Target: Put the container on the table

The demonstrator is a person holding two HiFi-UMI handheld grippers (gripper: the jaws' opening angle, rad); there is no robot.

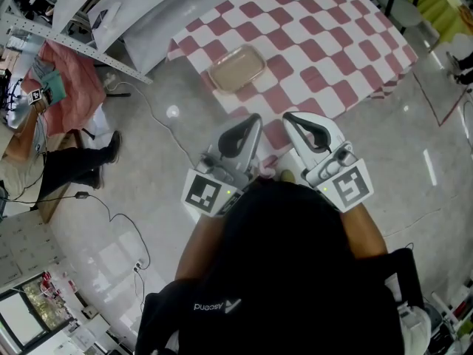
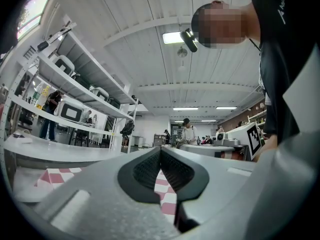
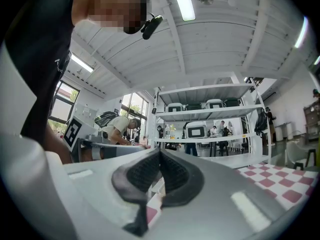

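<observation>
Head view: shallow beige rounded-rectangular container (image 1: 236, 68) on red-checked tablecloth (image 1: 325, 50); left gripper (image 1: 256, 119), right gripper (image 1: 287, 117), jaws together, empty.

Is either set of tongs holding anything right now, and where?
Nothing: the left tongs and right tongs are shut empty; the container lies on the table.

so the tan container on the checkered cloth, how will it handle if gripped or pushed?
The container looks shallow, thin-walled and empty: probably light, rim may flex. Wide flat base, unlikely to tip or roll. A push might wrinkle the cloth.
</observation>
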